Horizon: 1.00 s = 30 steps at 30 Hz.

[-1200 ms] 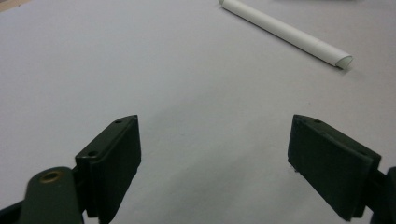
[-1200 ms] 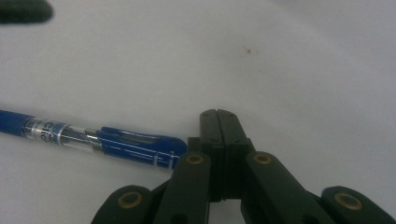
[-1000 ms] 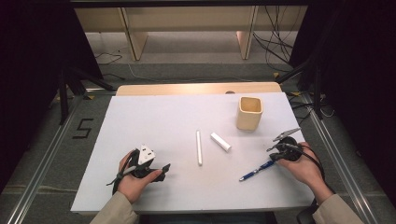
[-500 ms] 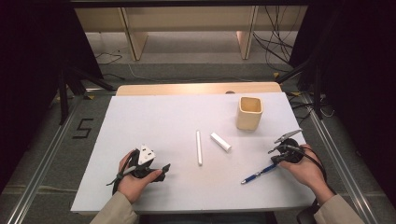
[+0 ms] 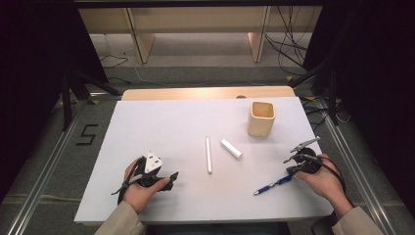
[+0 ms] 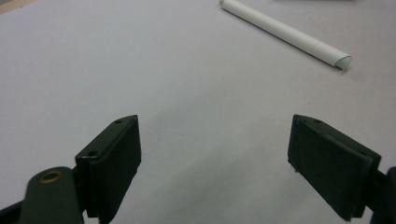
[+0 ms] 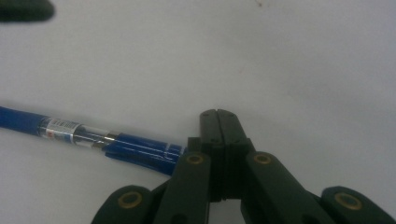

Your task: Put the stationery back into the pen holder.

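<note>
My left gripper [image 5: 170,180] rests low over the white table [image 5: 161,122] at its near left, and its jaws are open with bare table between them [image 6: 215,122]. A long white stick [image 5: 209,154] [image 6: 285,32] lies ahead of it, with a short white cylinder [image 5: 231,148] beside that. At the near right, my right gripper [image 5: 291,171] has its jaws shut, pads pressed together with nothing between them [image 7: 219,115]. A blue pen [image 5: 271,186] [image 7: 135,148] lies on the table, one end tucked against the left side of that gripper.
A beige square cup [image 5: 262,118] stands upright at the far right of the table. Cables trail on the floor beyond the table's far right corner. The person's hands and sleeves come in over the near edge.
The right hand has shifted slightly toward the near edge, and the blue pen has moved a little with it. The left hand has stayed still.
</note>
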Each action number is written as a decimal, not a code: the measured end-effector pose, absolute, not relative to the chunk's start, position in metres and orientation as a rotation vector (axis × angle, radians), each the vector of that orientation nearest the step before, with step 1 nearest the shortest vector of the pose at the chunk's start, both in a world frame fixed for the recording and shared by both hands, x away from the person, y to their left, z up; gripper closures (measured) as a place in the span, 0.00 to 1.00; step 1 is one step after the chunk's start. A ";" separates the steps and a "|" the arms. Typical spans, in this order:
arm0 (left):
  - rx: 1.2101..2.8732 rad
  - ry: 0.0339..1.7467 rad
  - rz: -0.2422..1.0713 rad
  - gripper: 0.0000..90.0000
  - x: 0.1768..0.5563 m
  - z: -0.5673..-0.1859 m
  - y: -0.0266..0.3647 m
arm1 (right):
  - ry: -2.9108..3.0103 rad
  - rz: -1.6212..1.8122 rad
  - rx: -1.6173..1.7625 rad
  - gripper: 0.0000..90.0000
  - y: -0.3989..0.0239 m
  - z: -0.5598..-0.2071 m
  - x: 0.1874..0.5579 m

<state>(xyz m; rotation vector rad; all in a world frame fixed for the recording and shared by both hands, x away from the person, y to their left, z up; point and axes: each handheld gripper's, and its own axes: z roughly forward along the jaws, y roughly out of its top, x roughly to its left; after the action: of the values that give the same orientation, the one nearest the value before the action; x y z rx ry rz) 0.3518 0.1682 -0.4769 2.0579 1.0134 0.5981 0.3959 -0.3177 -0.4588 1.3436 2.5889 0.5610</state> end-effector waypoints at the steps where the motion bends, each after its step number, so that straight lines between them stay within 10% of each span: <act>1: 2.057 1.014 0.598 0.19 0.352 -0.477 0.168 | 2.591 0.557 1.347 1.00 -0.318 -0.459 0.395; 30: 2.056 1.010 0.610 0.19 0.351 -0.475 0.169 | 2.632 0.505 1.404 1.00 -0.326 -0.455 0.358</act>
<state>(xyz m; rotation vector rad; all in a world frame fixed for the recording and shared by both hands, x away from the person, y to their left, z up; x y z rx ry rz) 0.3508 0.1688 -0.4752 2.0557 1.0097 0.6104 0.3579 -0.3257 -0.4555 1.4039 2.6321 0.5053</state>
